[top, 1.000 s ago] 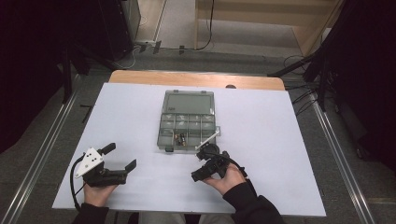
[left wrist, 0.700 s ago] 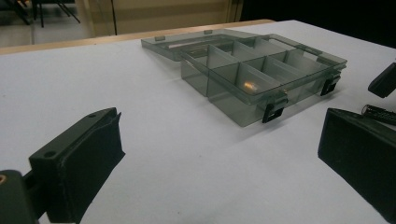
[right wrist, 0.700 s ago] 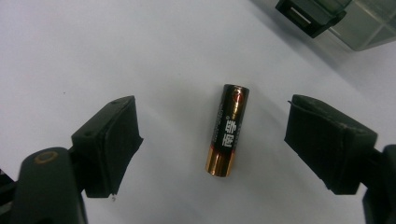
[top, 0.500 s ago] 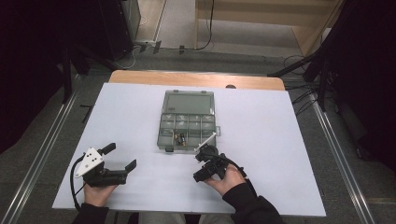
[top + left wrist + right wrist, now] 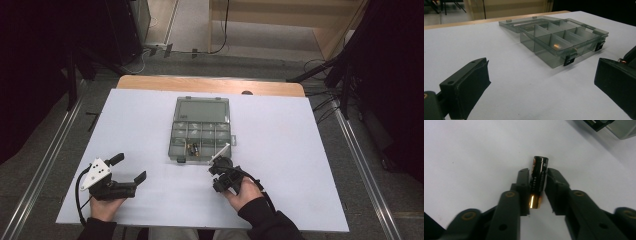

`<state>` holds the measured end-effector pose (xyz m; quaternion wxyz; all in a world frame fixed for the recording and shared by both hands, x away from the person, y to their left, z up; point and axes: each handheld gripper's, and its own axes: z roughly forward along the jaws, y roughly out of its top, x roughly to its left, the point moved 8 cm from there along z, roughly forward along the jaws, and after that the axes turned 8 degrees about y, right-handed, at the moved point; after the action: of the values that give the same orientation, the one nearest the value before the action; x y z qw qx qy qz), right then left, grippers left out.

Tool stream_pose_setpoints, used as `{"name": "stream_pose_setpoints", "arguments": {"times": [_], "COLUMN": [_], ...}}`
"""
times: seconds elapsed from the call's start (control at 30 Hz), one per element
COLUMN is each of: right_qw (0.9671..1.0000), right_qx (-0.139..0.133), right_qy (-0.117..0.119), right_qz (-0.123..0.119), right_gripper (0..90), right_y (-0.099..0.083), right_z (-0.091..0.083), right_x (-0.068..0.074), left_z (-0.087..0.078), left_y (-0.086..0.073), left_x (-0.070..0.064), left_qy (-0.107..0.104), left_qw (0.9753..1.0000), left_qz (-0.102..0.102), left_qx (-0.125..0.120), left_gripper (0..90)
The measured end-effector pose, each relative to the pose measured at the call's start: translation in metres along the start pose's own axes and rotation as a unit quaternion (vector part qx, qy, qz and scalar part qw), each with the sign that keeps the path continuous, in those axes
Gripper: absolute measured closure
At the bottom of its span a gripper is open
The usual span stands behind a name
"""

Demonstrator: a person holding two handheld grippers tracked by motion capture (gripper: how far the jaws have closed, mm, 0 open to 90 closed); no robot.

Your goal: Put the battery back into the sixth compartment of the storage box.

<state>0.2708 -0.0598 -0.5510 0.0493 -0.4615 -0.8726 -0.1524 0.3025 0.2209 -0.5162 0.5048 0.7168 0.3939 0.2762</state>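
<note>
White and bare, the bench holds a clear box with little rooms inside, its lid lying flat behind it, and a battery or two seem to sit in one front room. The right gripper is squeezed shut on a black and gold battery, just in front of the box, while the left gripper rests wide open with nothing in it, off to the left. The battery is round and smooth, so it could slip out or tip and roll away if the squeeze gets loose on the way to the box.
</note>
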Motion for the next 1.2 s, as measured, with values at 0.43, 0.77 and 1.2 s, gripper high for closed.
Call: {"name": "stream_pose_setpoints", "arguments": {"times": [0.43,0.77,1.2], "right_qw": [0.9999,1.0000,0.9963], "right_qx": [0.010,-0.007,-0.065], "right_qy": [0.005,0.006,0.056], "right_qz": [0.002,-0.002,0.009], "right_gripper": [77.4,77.8,77.8], "right_y": [-0.001,0.000,0.015], "right_z": [0.001,0.001,-0.016], "right_x": [0.000,0.000,0.004], "left_z": [0.000,0.000,0.000], "left_y": [0.000,0.000,0.000], "left_x": [0.000,0.000,0.000], "left_qy": [-0.001,0.000,0.000], "left_qw": [1.0000,1.0000,1.0000], "left_qz": [0.000,-0.001,0.000], "left_qx": [-0.001,-0.001,0.001], "left_gripper": [0.0,0.0,0.0]}}
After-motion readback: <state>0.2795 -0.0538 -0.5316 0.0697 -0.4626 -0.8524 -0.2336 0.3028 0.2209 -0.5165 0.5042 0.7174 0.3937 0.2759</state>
